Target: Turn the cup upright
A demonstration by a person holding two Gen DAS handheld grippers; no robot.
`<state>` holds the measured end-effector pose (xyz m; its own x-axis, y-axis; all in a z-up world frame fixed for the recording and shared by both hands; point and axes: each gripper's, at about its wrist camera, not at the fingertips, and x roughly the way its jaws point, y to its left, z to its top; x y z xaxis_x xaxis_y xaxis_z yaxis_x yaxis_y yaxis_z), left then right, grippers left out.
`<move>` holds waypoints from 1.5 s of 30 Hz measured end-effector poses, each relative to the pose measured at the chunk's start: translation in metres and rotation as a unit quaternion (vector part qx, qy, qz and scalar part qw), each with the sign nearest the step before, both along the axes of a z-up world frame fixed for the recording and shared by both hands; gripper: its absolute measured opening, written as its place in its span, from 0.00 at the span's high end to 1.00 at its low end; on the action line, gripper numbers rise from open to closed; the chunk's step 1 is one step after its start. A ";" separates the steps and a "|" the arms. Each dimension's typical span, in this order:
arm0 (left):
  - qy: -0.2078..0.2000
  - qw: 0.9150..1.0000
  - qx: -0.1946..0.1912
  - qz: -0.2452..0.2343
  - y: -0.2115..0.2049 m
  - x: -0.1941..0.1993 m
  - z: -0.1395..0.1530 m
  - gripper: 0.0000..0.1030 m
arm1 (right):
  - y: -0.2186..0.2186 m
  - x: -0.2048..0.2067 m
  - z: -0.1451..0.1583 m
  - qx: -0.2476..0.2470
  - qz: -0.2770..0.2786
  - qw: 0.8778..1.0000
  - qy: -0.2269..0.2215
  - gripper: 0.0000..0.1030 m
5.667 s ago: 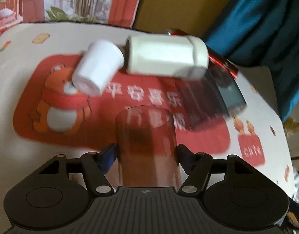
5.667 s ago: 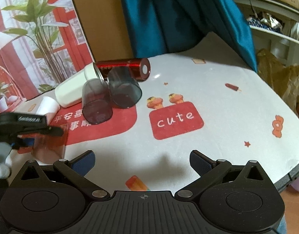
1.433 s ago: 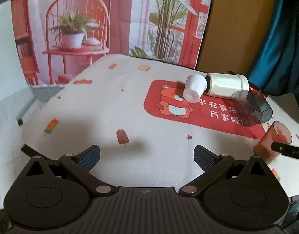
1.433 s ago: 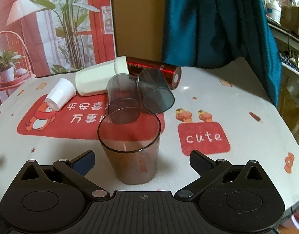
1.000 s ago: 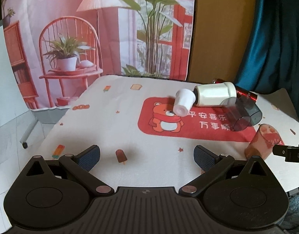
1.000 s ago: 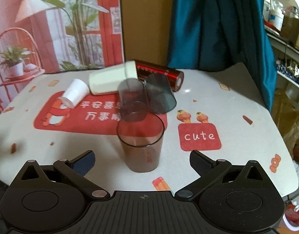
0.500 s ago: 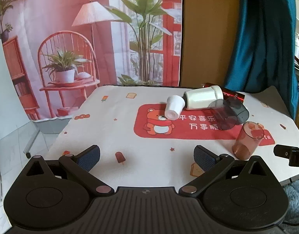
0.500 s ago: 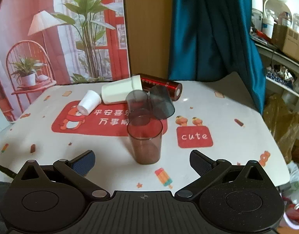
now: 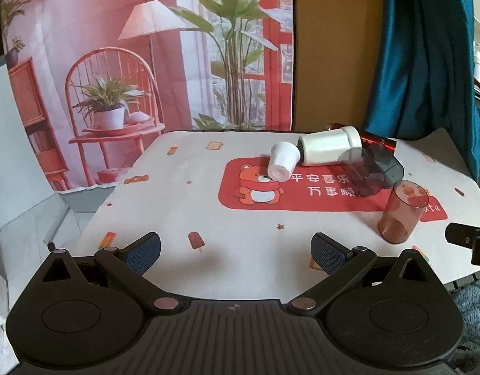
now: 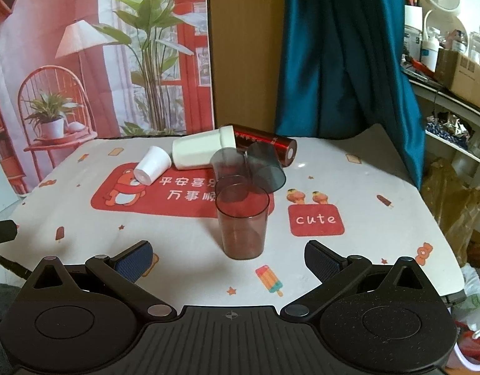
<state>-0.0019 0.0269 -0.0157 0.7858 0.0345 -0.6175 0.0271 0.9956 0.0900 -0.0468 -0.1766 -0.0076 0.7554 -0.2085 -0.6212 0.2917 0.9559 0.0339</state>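
The right gripper (image 10: 229,257) has its jaws spread wide with nothing between them, and the left gripper (image 9: 235,247) is likewise spread and empty, both held back from the table (image 10: 380,168) edge. Just beyond the right gripper, the brown translucent cup (image 10: 242,223) stands upright on the white cloth, mouth up, clear of both sets of fingers. From the left wrist view the same cup (image 9: 401,211) sits far to the right of the left gripper, near the table's front edge.

Taking that upright cup as the landmark: directly behind it, nearly touching its rim in the right wrist view, lie two smoky grey tumblers (image 10: 249,168) on their sides, open ends toward the camera. To its right on the cloth is a red "cute" patch (image 10: 316,220). Behind and to its left lies a small white cup (image 10: 152,165) on its side over the red bear mat (image 10: 124,193). Further behind, a large cream tumbler (image 10: 202,151) lies on its side, and a shiny dark red cylinder (image 10: 265,143) lies beside it. Far behind the cup hang a teal curtain (image 10: 333,56) and a printed backdrop (image 10: 99,47)
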 end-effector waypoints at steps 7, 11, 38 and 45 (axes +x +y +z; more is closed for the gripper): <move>-0.002 1.000 0.003 0.009 0.001 0.002 -0.003 0.00 | 0.004 0.000 -0.001 -0.006 0.005 1.000 -0.001 0.00; -0.004 1.000 0.007 0.007 -0.002 0.003 -0.003 0.00 | 0.002 -0.001 -0.001 -0.002 0.001 1.000 -0.002 0.00; -0.005 1.000 0.008 0.000 -0.003 0.000 -0.003 0.00 | -0.002 -0.003 -0.003 0.002 -0.003 1.000 -0.005 0.00; -0.005 1.000 0.008 0.001 -0.004 0.000 -0.004 0.00 | -0.002 -0.004 -0.004 0.002 -0.004 1.000 -0.005 0.00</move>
<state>-0.0015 0.0231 -0.0192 0.7919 0.0459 -0.6090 0.0242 0.9940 0.1064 -0.0508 -0.1790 -0.0112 0.7601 -0.2119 -0.6143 0.2987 0.9535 0.0407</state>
